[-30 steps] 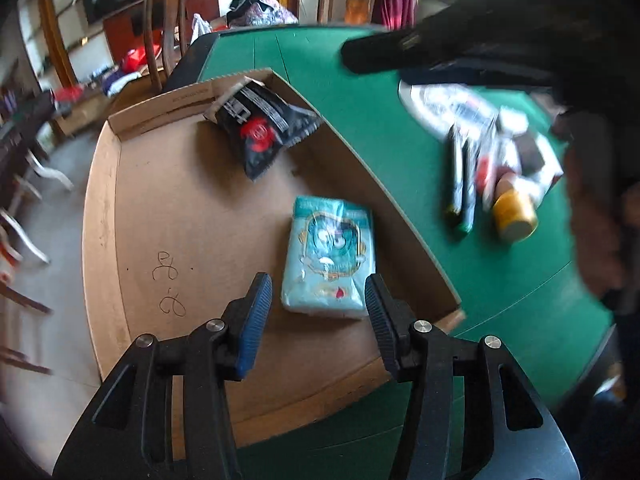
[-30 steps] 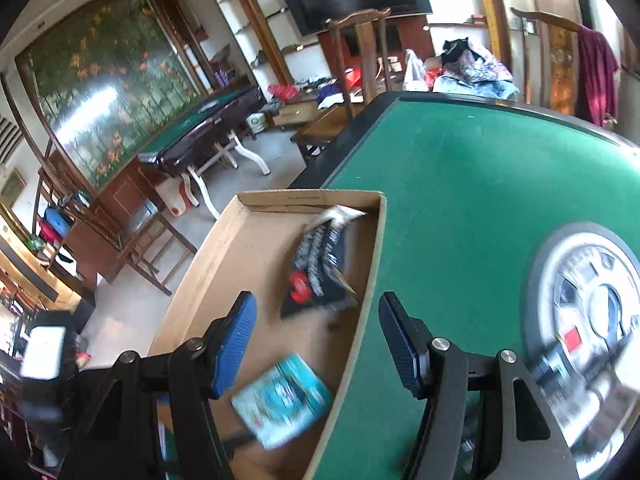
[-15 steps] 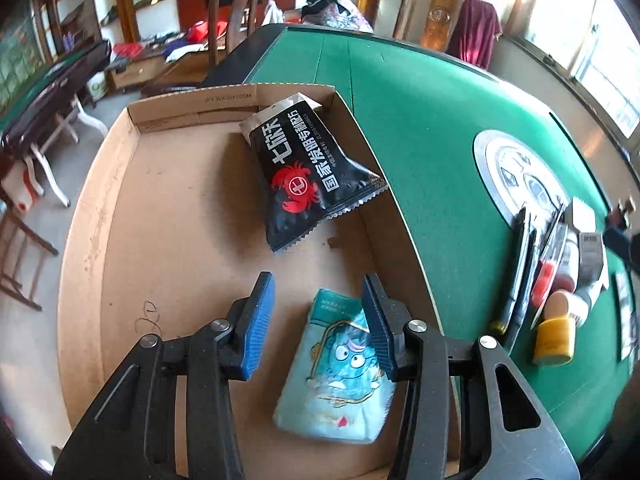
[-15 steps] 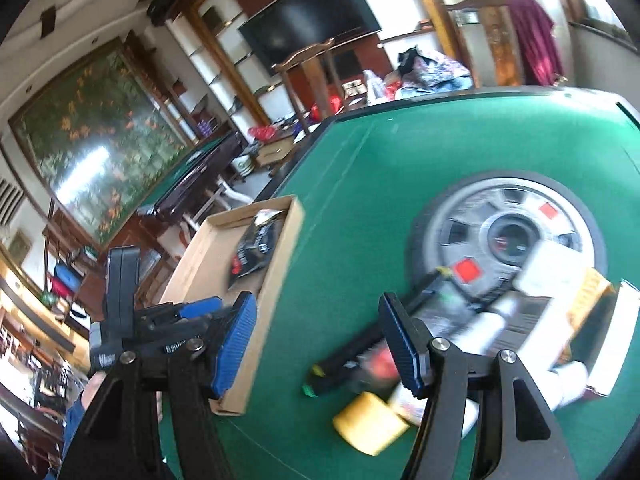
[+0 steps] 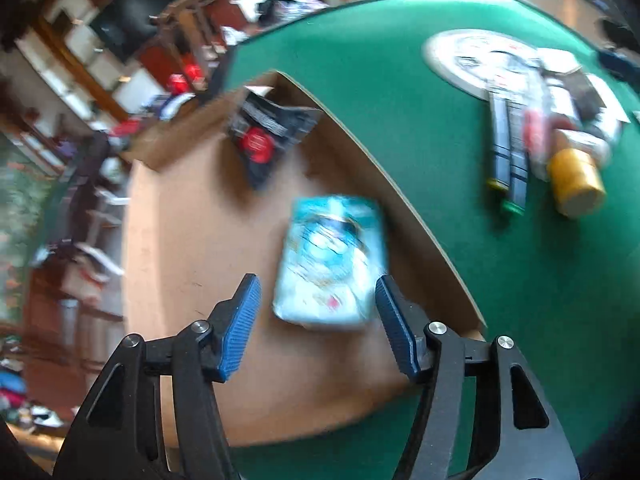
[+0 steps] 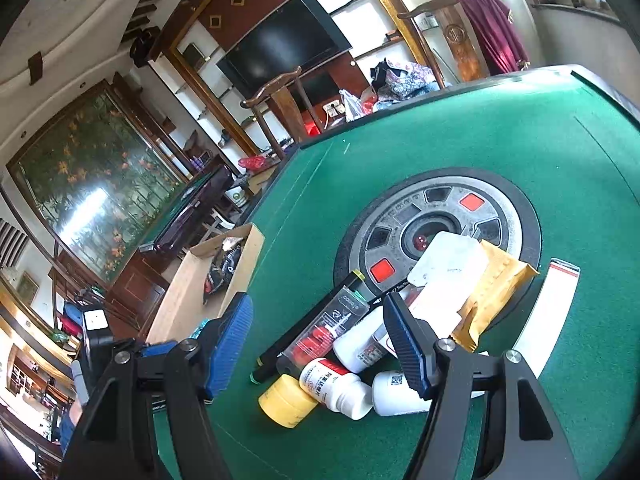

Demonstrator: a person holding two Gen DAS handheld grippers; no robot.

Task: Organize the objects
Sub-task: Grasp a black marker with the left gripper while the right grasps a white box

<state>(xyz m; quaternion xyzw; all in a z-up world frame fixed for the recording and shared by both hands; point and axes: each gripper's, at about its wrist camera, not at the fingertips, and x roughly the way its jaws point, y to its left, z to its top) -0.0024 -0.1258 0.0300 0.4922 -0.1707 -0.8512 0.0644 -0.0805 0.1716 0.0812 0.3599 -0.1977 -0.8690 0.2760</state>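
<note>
My right tongs point(image 6: 316, 340) had swung off the cardboard box point(image 5: 168, 216) to the clutter on the green surface point(image 6: 460, 152). My left tongs point(image 5: 318, 320) had just opened, both half-spread and empty, with the blue packet point(image 5: 330, 264) lying loose in the box at twelve o'clock of them. Next, I judged, the right should close on the white bottle point(image 6: 340, 388) at six o'clock of the pile.

Two downward wrist views, shared box point(image 5: 168, 216)
</note>
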